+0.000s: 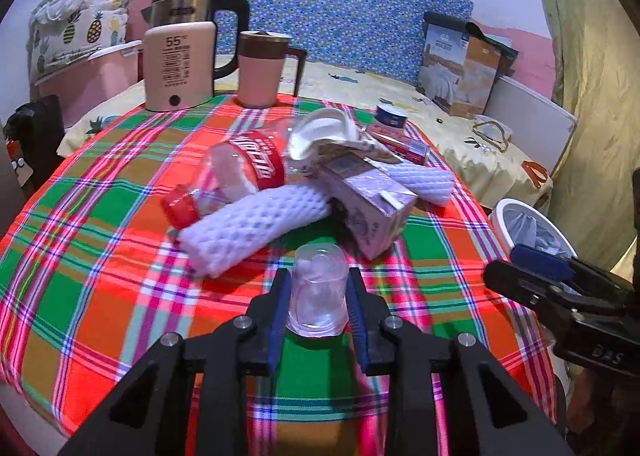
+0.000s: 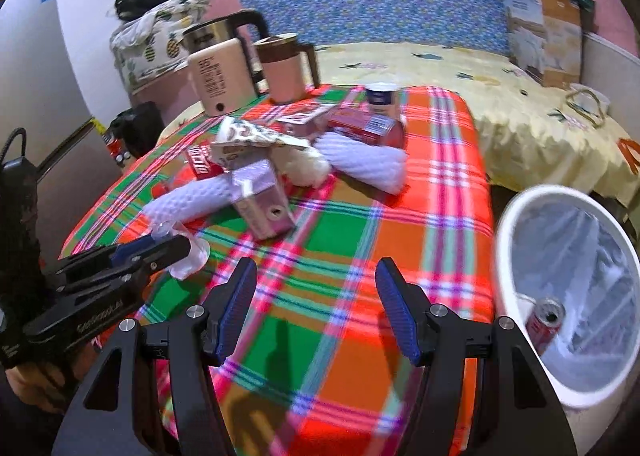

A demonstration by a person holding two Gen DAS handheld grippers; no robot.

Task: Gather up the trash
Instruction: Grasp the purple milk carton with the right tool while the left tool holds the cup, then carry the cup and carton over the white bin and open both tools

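Note:
My left gripper (image 1: pixel 318 288) is shut on an upturned clear plastic cup (image 1: pixel 318 288), held just above the plaid tablecloth (image 1: pixel 100 296); the cup also shows in the right wrist view (image 2: pixel 188 256). Beyond it lies a trash pile: a crushed bottle with red label and cap (image 1: pixel 240 172), a white foam net (image 1: pixel 256 226), a purple carton (image 1: pixel 364 200), and a second foam net (image 1: pixel 420 178). My right gripper (image 2: pixel 316 312) is open and empty over the table's near right part. A white bin (image 2: pixel 568 296) with a clear liner stands to the right, with a red can (image 2: pixel 546 322) inside.
A pink kettle (image 1: pixel 180 60) and a pink mug (image 1: pixel 262 68) stand at the table's far edge. A small tub (image 1: pixel 390 116) and a red box (image 1: pixel 400 142) lie behind the pile. A bed with a yellow sheet (image 2: pixel 520 96) lies beyond the table.

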